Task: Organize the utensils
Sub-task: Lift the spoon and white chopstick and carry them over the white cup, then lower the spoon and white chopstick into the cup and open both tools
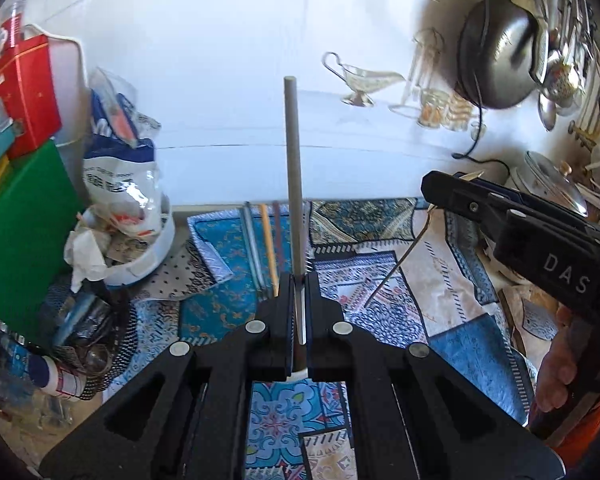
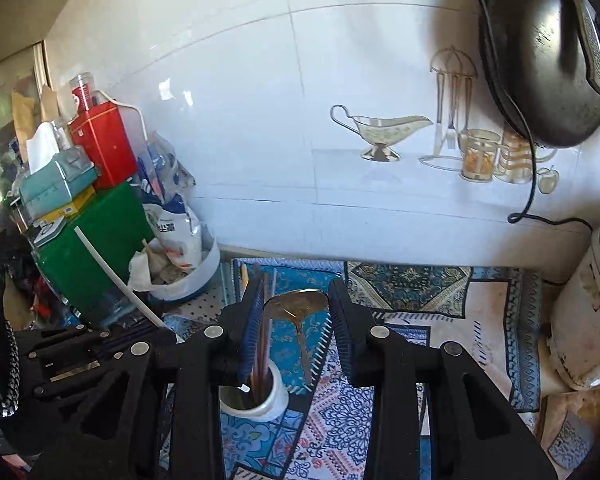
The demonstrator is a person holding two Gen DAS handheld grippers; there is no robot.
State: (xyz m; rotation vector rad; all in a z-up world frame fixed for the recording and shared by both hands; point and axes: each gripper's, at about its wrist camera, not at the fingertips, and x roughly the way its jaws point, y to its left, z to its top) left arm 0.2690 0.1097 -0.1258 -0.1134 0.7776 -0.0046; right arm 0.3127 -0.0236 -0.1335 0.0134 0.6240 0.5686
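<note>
My left gripper [image 1: 299, 280] is shut on a grey chopstick [image 1: 292, 168] that stands upright between its jaws. The same chopstick shows as a white rod [image 2: 112, 276] in the right wrist view, held by the left gripper [image 2: 172, 338]. Several more chopsticks [image 1: 266, 240] stand beyond it. My right gripper [image 2: 296, 300] is open above a white cup [image 2: 256, 400] that holds several chopsticks [image 2: 260, 344]. A golden spoon [image 2: 300, 312] lies between the open fingers on the patterned cloth [image 2: 400, 292]. The right gripper [image 1: 430, 186] also shows in the left wrist view, with the spoon's thin handle [image 1: 396, 264] below it.
A green box [image 2: 88, 248], a red tin [image 2: 104, 144], a tissue box [image 2: 56, 184] and a white tub of bags [image 2: 188, 276] crowd the left. A white pot [image 2: 584, 304] stands at the right. A dark pan [image 2: 540, 52] hangs on the tiled wall [image 2: 300, 120].
</note>
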